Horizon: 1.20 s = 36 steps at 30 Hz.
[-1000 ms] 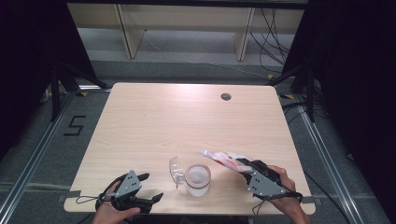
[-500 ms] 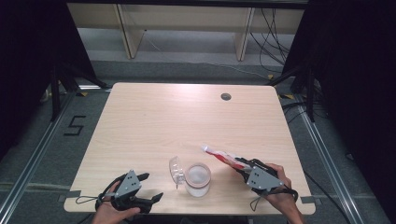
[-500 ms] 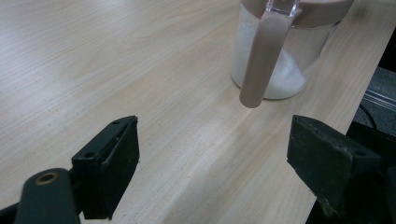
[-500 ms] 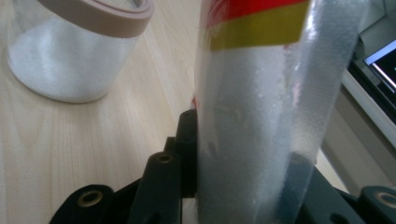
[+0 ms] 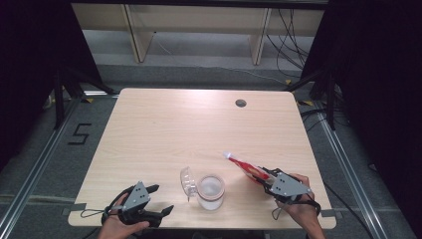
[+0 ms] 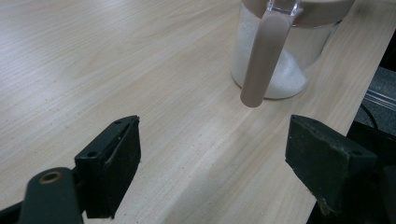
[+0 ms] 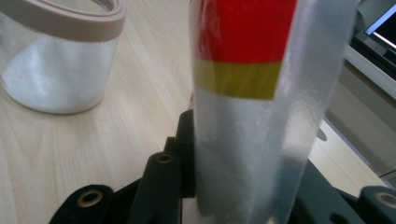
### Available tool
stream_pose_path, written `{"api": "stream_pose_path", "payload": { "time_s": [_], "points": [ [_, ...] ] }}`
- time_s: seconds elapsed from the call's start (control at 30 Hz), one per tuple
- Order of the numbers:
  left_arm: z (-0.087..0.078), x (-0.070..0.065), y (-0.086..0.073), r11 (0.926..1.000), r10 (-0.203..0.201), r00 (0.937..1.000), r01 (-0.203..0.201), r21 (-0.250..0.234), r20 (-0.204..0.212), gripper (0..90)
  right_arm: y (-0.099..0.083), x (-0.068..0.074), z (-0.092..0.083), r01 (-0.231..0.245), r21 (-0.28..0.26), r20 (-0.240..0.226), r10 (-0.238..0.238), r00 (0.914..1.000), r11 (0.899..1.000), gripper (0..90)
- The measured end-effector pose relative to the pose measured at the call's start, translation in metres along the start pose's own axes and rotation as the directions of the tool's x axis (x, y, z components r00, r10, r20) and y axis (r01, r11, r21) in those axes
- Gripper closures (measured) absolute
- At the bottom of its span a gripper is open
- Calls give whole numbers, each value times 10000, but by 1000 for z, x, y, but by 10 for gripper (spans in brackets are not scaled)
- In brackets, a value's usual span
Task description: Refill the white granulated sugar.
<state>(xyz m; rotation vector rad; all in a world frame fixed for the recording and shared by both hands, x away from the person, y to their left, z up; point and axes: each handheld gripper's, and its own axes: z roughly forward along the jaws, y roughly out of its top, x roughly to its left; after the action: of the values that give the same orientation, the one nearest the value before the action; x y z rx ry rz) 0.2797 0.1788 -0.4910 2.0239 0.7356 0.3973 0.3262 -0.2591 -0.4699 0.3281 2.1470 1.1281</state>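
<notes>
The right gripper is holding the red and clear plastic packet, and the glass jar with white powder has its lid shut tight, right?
Not quite. The glass jar with white powder stands open, its clear lid flipped up at its left, as the high view shows. The right gripper does hold the red and clear plastic packet.

From my remote seat: the left gripper (image 5: 152,200) and the right gripper (image 5: 265,178) are matte black frames, each topped by a grey three-cornered plate dotted with small screws — thin black cables trail from both. My close views show blocky black jaws with brass-ringed holes. Bare hands, no sleeves visible.
</notes>
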Motion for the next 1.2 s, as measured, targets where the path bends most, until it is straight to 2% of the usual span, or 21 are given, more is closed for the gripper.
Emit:
{"api": "stream_pose_path", "payload": {
  "time_s": [0.03, 0.07, 0.2, 0.23, 0.27, 0.33, 0.37, 0.43, 0.5, 0.53, 0.6, 0.63, 0.7, 0.77, 0.8, 0.83, 0.97, 1.03, 1.1, 1.13, 1.2],
  "points": [
    [0, 0, 0, 10000, 85, 10000, -85, -5, -39, 180, 0, -1, -1, 57, 32, -27, -57, 10000, 10000, 724],
    [0, -1, 0, 9996, -265, 9996, 265, -4, -28, 179, -1, 0, -1, -101, 16, 54, 101, 9999, 9999, 724],
    [0, -1, 0, 9995, -302, 9995, 302, -51, -29, 179, -3, -3, -4, -501, -57, 100, 501, 9987, 9987, 723],
    [1, -1, -1, 9995, -321, 9995, 321, -65, -8, 179, -4, -4, -4, -405, -124, 139, 407, 9991, 9991, 723],
    [1, -1, -1, 9995, -310, 9995, 310, -74, -13, 179, -4, -3, -4, -596, -121, 243, 599, 9979, 9981, 723],
    [0, -1, 0, 9997, -208, 9998, 208, -88, -57, 179, -5, -5, -4, -636, -201, 252, 641, 9976, 9978, 723],
    [-1, 1, 0, 10000, -4, 10000, 4, -7, 25, 179, -6, -5, -5, -855, -205, 205, 859, 9961, 9961, 723],
    [0, 0, 0, 10000, -49, 10000, 49, -67, -10, 179, -8, -7, -6, -1220, -320, 298, 1230, 9920, 9920, 721],
    [0, 0, 0, 9999, -154, 9999, 154, -78, -11, 179, -10, -9, -7, -1238, -348, 440, 1253, 9911, 9917, 720],
    [0, -1, 0, 9994, -345, 9994, 345, -102, -11, 179, -10, -9, -9, -1397, -297, 402, 1409, 9892, 9897, 720],
    [0, 0, 0, 9999, -121, 9999, 121, -73, -5, 179, -11, -10, -9, -1446, -453, 454, 1466, 9881, 9885, 720],
    [1, -1, -1, 9995, -316, 9995, 316, -39, -37, 179, -12, -10, -10, -1559, -449, 416, 1578, 9866, 9867, 720],
    [0, -1, -1, 9996, -291, 9995, 291, 10, -97, 179, -12, -11, -11, -1569, -469, 397, 1588, 9865, 9865, 720],
    [1, 0, 0, 9996, -210, 9998, 210, -175, -18, 179, -13, -10, -11, -1846, -425, 375, 1862, 9818, 9819, 719],
    [-1, 1, 0, 10000, 15, 10000, -15, 11, -24, 179, -13, -10, -12, -1871, -340, 311, 1881, 9816, 9818, 719],
    [0, 1, 0, 10000, -32, 10000, 32, -63, -67, 179, -13, -10, -12, -1940, -324, 262, 1949, 9805, 9805, 718],
    [-1, 1, 0, 10000, 6, 10000, -6, -14, -59, 179, -14, -12, -12, -1723, -544, 517, 1751, 9832, 9835, 710],
    [-1, 1, 0, 10000, -22, 9999, 21, -45, -154, 179, -14, -12, -13, -1886, -524, 527, 1913, 9801, 9807, 709],
    [-1, 2, 0, 10000, -12, 10000, 12, 11, -62, 179, -15, -10, -14, -2330, -404, 349, 2344, 9715, 9716, 707],
    [0, 1, 0, 10000, -32, 9999, 31, -52, -107, 179, -16, -12, -15, -2129, -501, 486, 2153, 9753, 9758, 706],
    [-1, 2, 0, 10000, 40, 9999, -40, 17, -125, 179, -17, -11, -16, -2121, -586, 682, 2159, 9740, 9755, 704]
  ]
}}
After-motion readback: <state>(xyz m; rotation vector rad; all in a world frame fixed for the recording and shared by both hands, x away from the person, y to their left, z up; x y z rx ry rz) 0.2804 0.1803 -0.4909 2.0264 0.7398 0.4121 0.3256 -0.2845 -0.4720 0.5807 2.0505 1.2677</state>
